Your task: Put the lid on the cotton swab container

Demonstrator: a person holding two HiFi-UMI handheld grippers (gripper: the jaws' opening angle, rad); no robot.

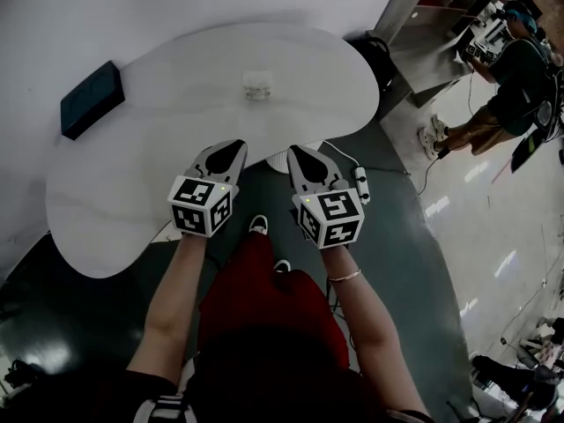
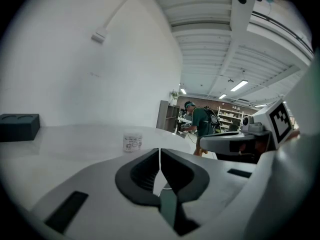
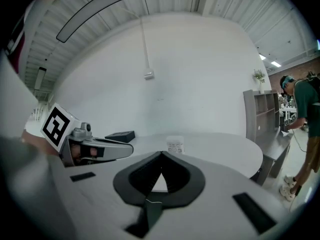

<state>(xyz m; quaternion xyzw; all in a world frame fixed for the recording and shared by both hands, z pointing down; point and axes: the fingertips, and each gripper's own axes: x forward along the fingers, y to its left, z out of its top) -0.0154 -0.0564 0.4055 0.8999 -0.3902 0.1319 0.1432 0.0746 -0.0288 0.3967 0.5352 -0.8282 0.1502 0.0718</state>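
The cotton swab container is a small clear tub with a printed label, standing upright near the far middle of the white table. It also appears as the tub ahead of the left jaws and the tub ahead of the right jaws. Whether its lid is on I cannot tell. My left gripper and right gripper hover side by side at the table's near edge, well short of the container. Both are shut with nothing between the jaws: left gripper, right gripper.
A dark rectangular block lies at the table's far left. A white power strip lies on the grey floor under the right gripper. A person stands by shelving at the far right. A white wall runs behind the table.
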